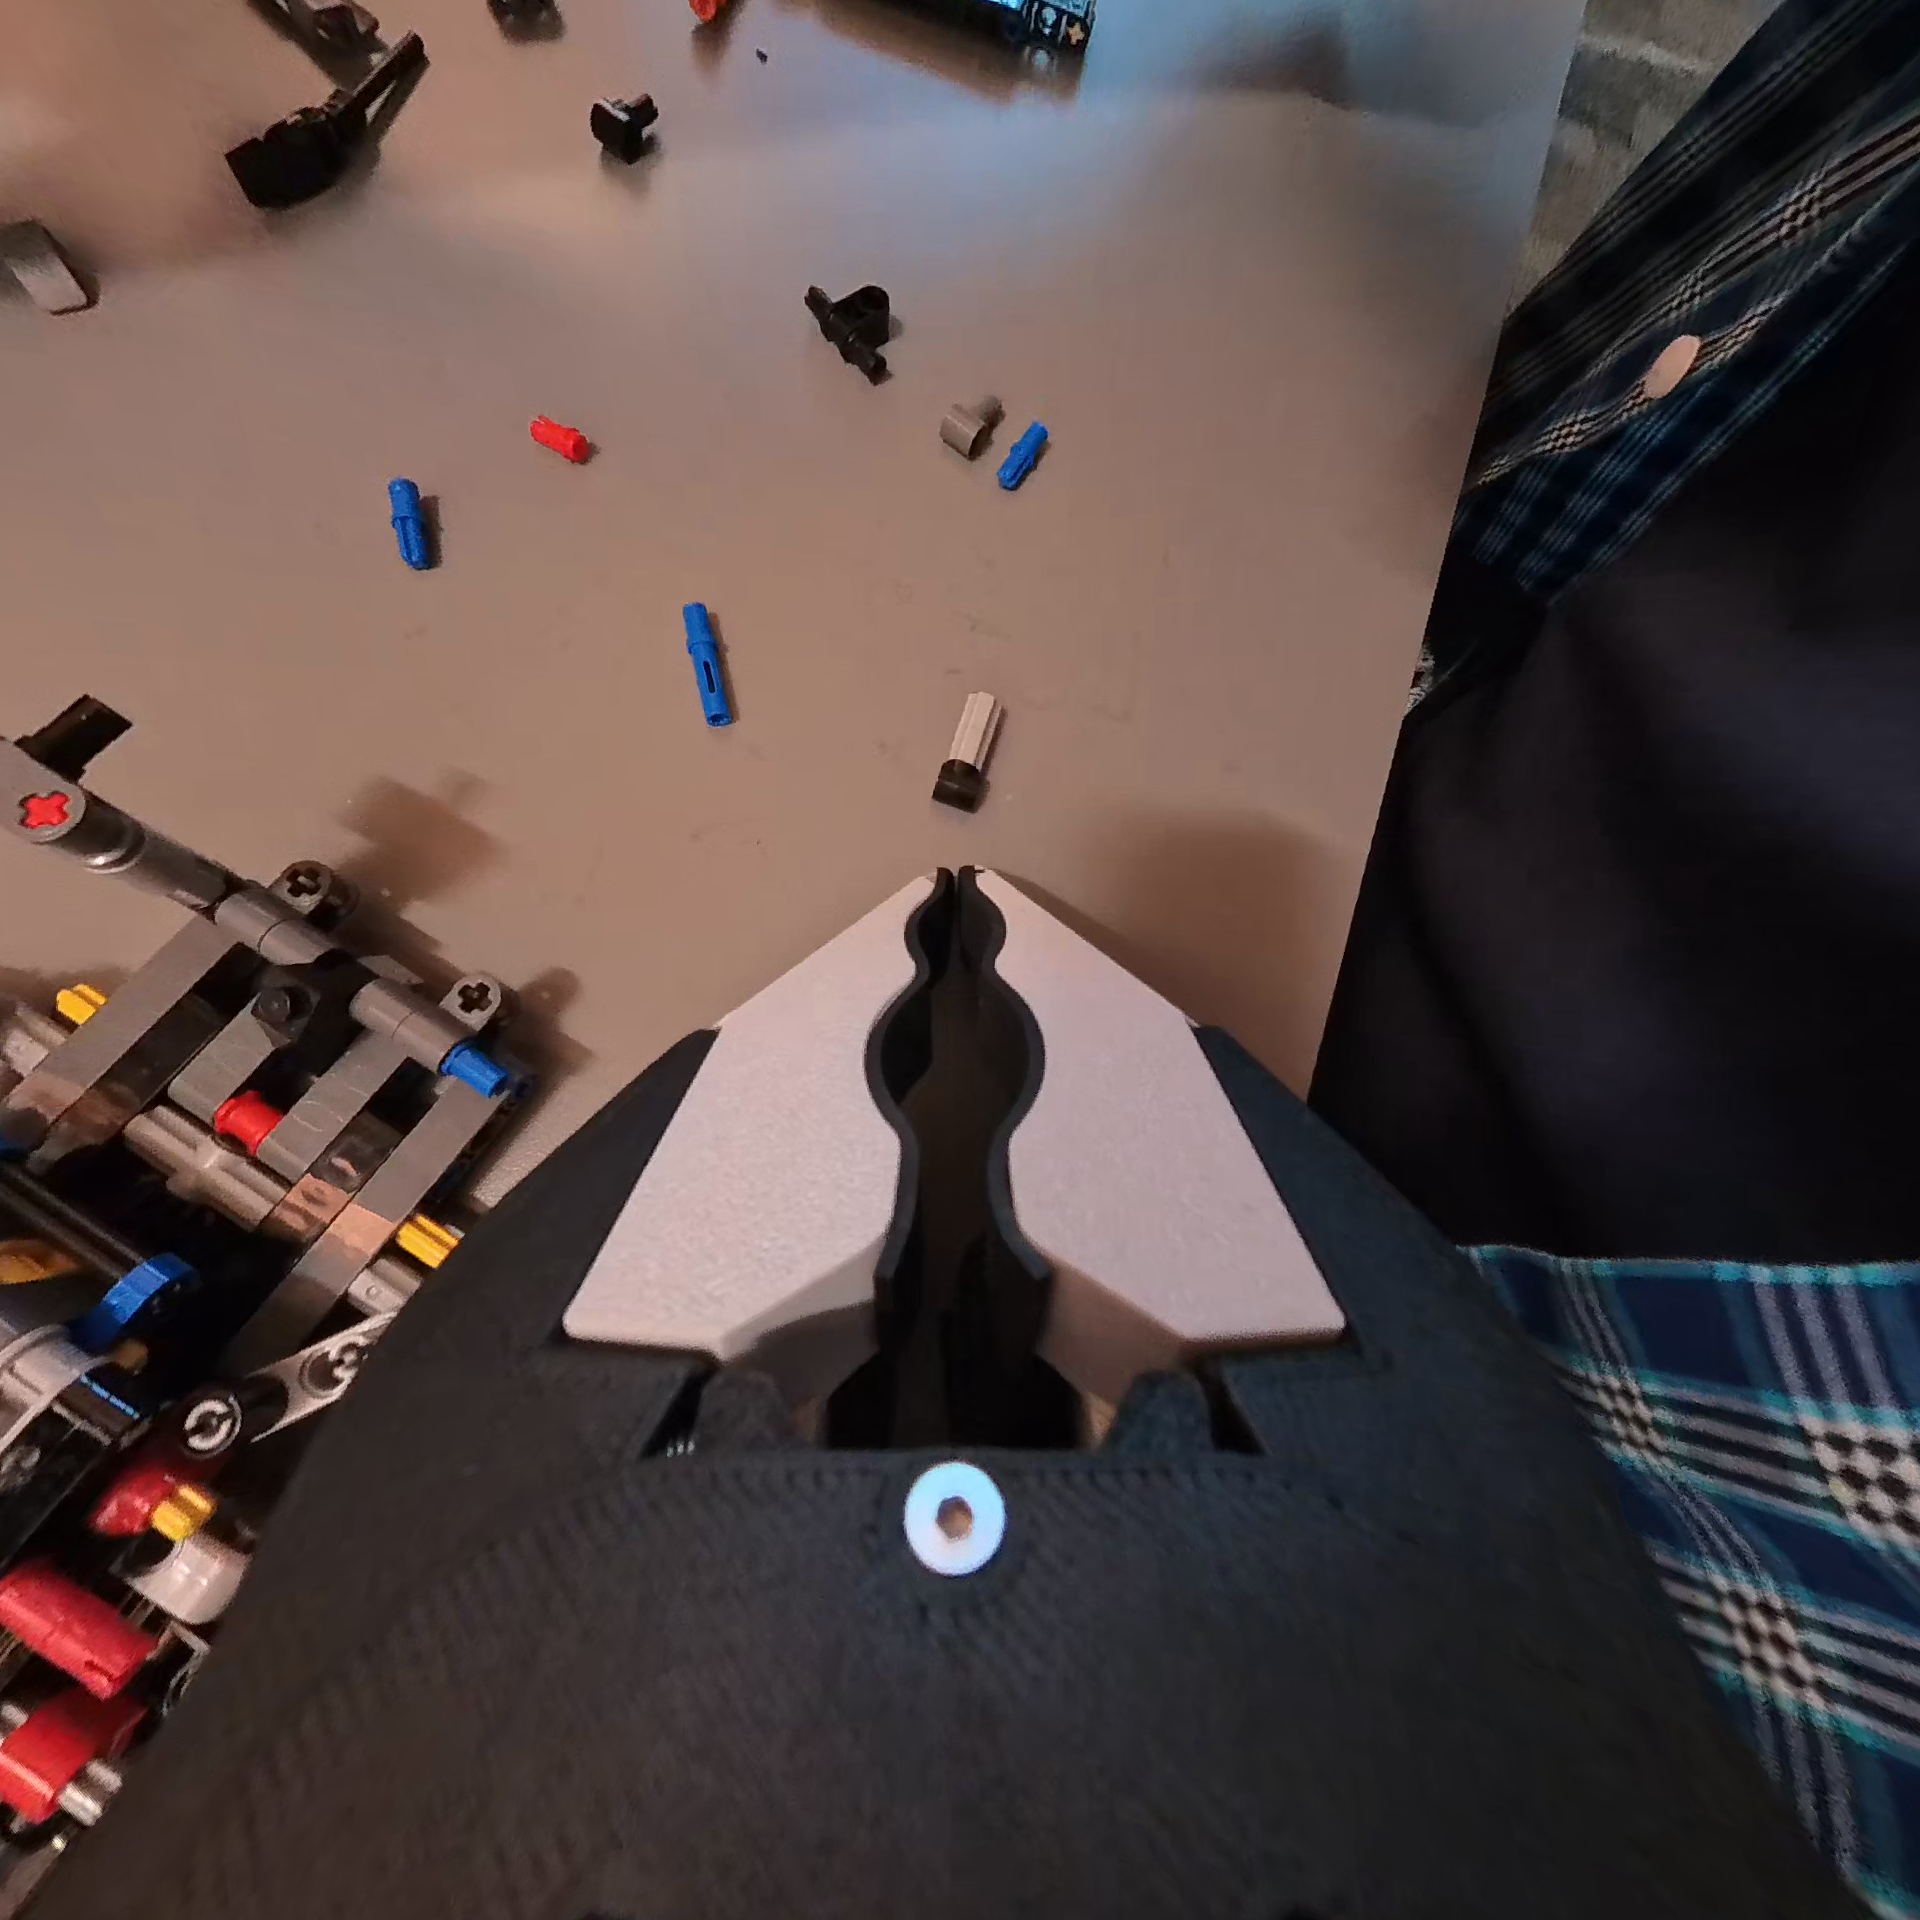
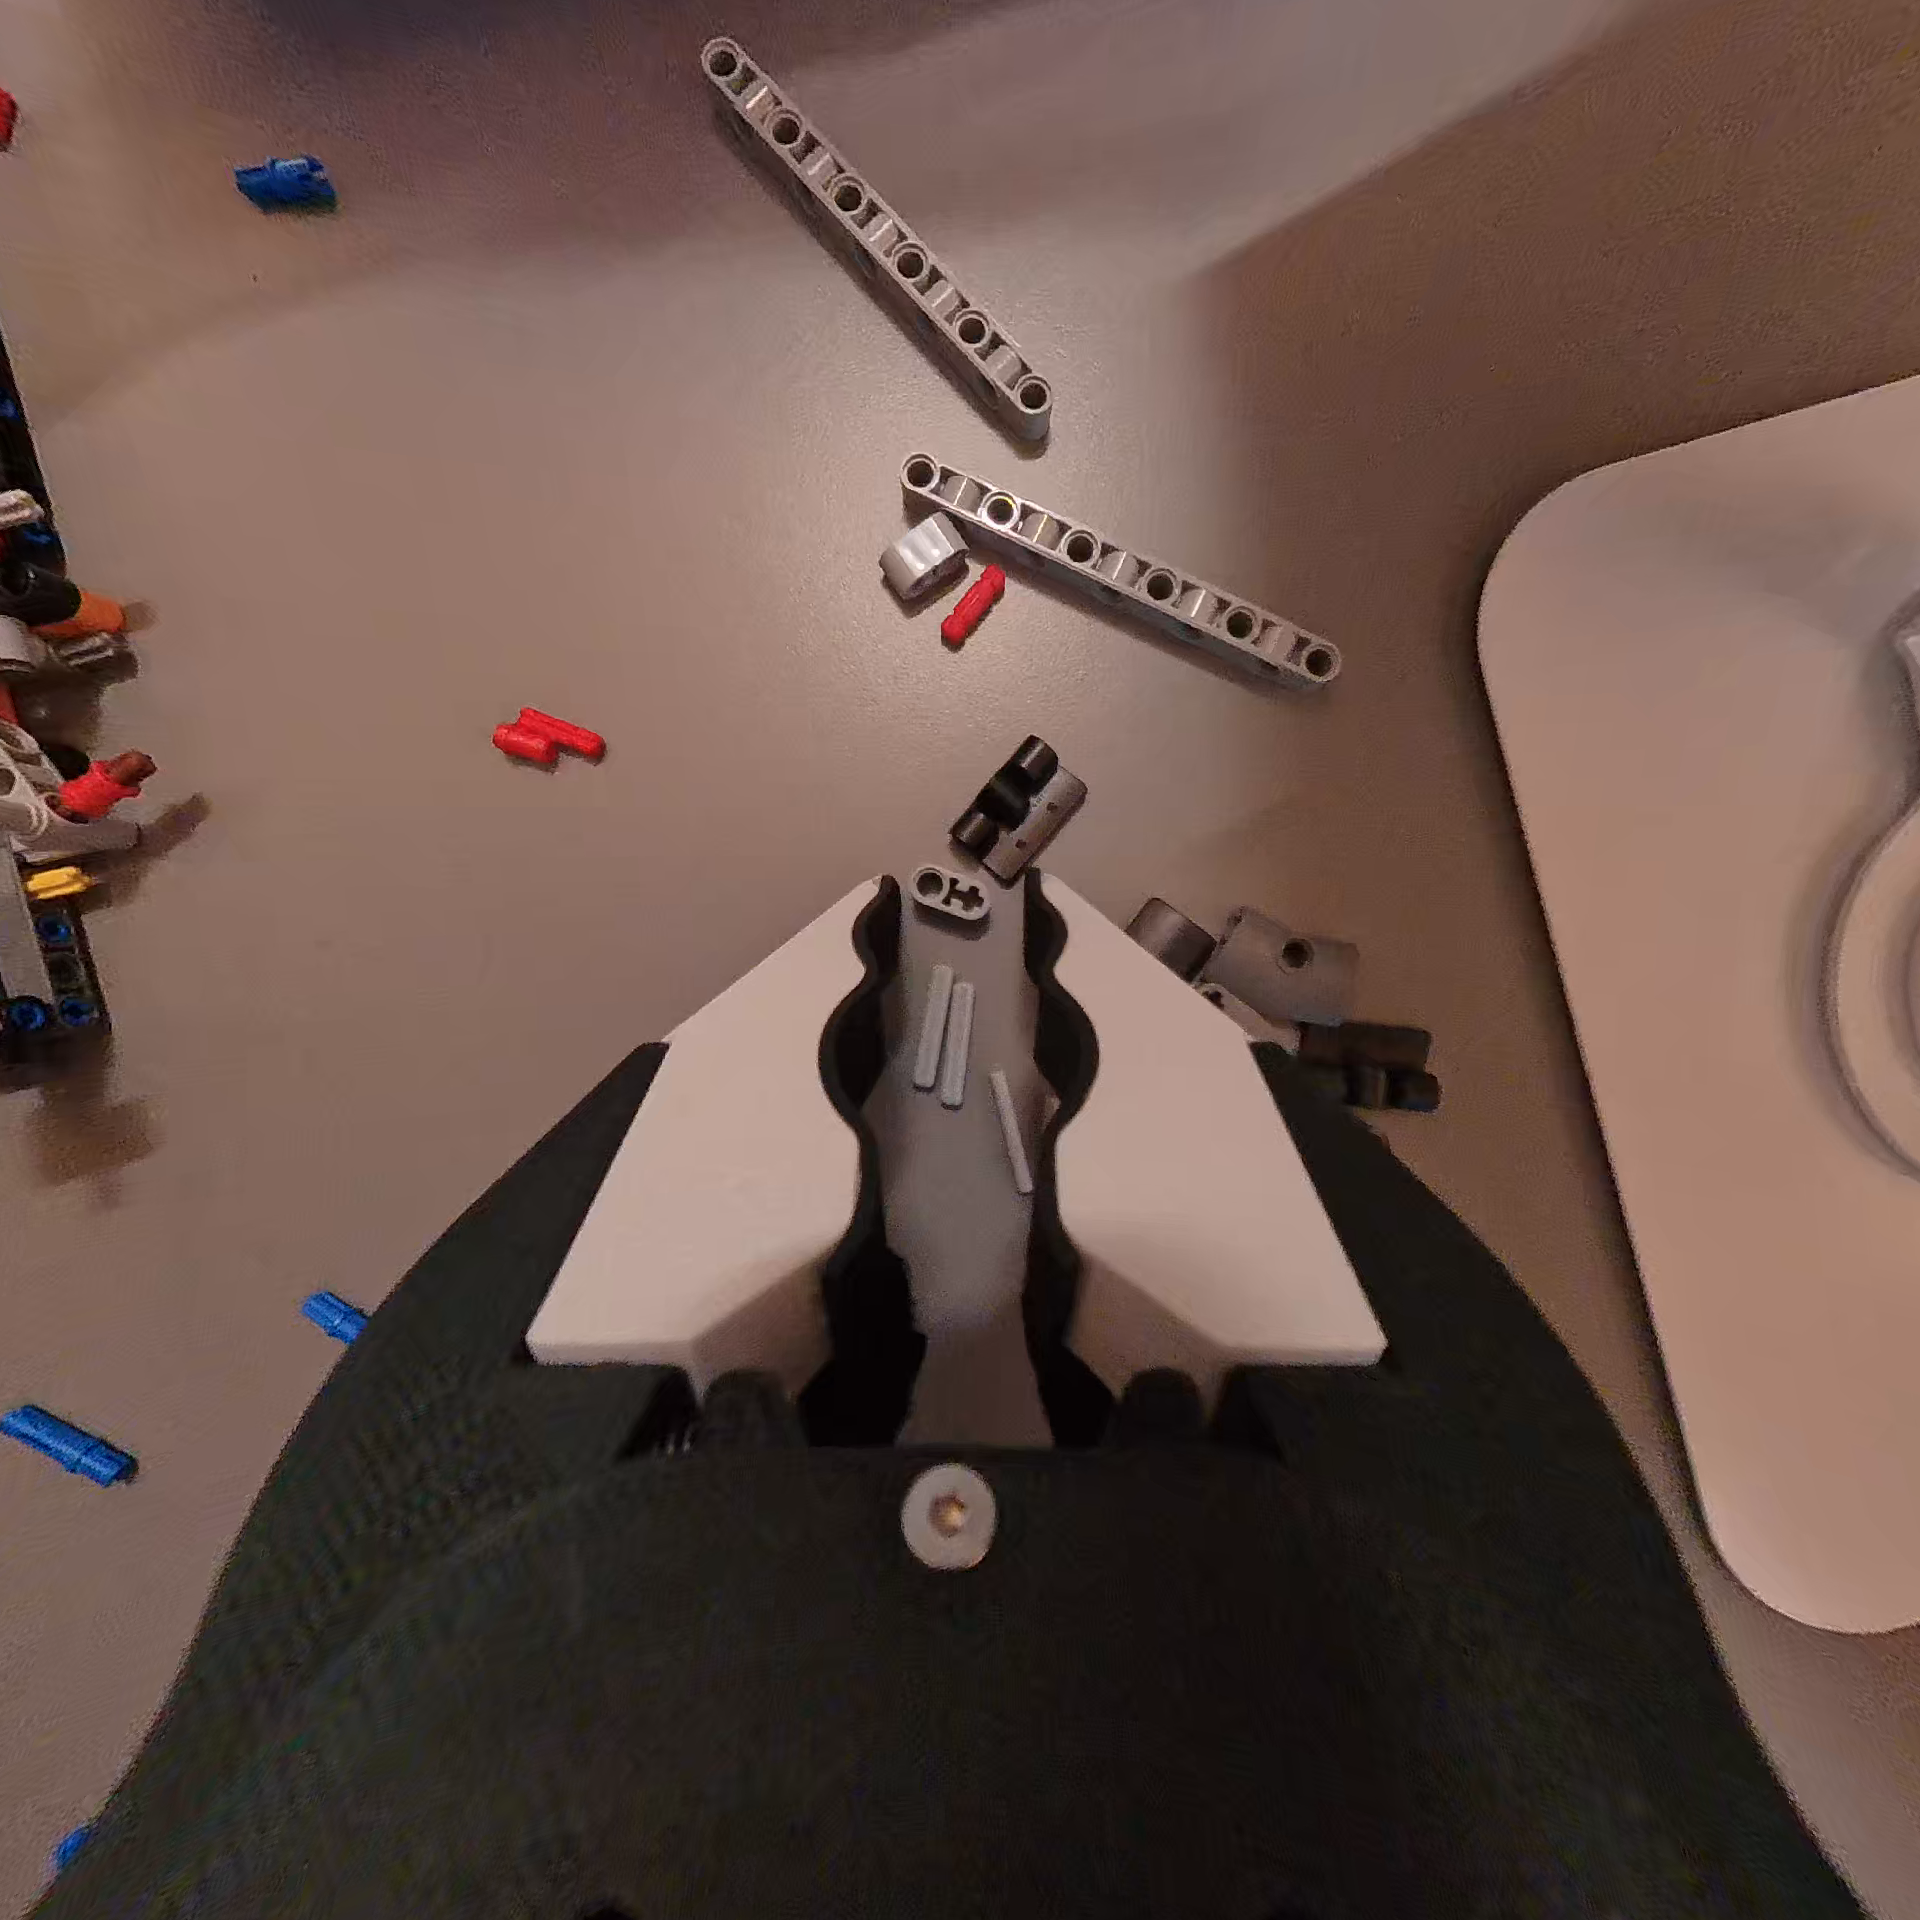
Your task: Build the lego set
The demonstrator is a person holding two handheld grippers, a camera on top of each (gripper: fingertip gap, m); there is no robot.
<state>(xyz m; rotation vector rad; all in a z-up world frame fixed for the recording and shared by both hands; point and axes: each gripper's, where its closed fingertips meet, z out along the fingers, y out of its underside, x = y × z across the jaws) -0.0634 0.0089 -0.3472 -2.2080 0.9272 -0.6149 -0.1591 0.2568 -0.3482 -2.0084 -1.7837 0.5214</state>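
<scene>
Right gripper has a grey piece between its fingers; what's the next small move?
Probably carry the grey two-hole connector, clamped at the right gripper tips, left toward the partly built model. The left gripper is shut and empty.

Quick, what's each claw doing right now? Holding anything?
Left gripper: closed, empty.
Right gripper: closed on a long grey Lego piece.

Right gripper (image 2: 954, 896) clamped on a long grey lego panel (image 2: 951, 1122), small grey connector at its tip. Beyond, on the desk (image 2: 520, 468), two grey holed beams (image 2: 1117, 569), well apart from red pins (image 2: 548, 738). Pale tray (image 2: 1662, 1039) at right.
</scene>
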